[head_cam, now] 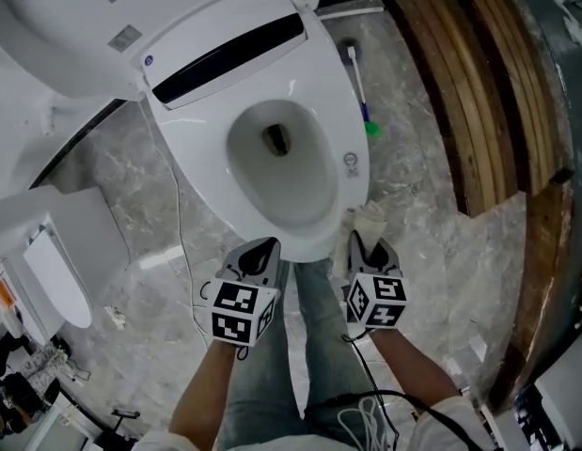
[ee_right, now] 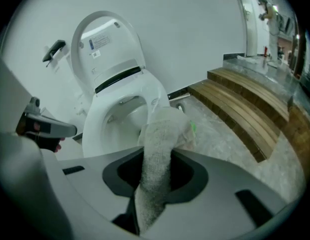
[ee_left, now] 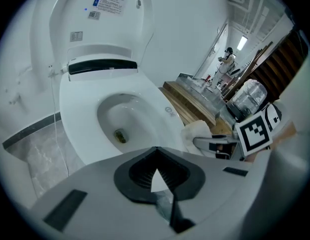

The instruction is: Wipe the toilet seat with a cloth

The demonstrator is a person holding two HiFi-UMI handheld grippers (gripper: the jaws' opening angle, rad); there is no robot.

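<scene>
The white toilet seat (head_cam: 339,101) is down around the bowl, with the lid (head_cam: 55,26) raised behind it. A pale, fuzzy cloth (head_cam: 369,218) hangs from my right gripper (head_cam: 366,242), which is shut on it just off the seat's front right edge. In the right gripper view the cloth (ee_right: 162,134) runs up between the jaws of my right gripper (ee_right: 157,156) and hides part of the seat (ee_right: 94,126). My left gripper (head_cam: 262,254) is shut and holds nothing at the front left of the seat. In its own view the left gripper (ee_left: 156,149) points at the seat (ee_left: 77,119).
A toilet brush with a green head (head_cam: 363,97) lies on the marble floor right of the bowl. Wooden steps (head_cam: 479,92) rise at the right. A white bin (head_cam: 55,271) stands at the left. A thin cable (head_cam: 182,252) runs across the floor. My legs are below the grippers.
</scene>
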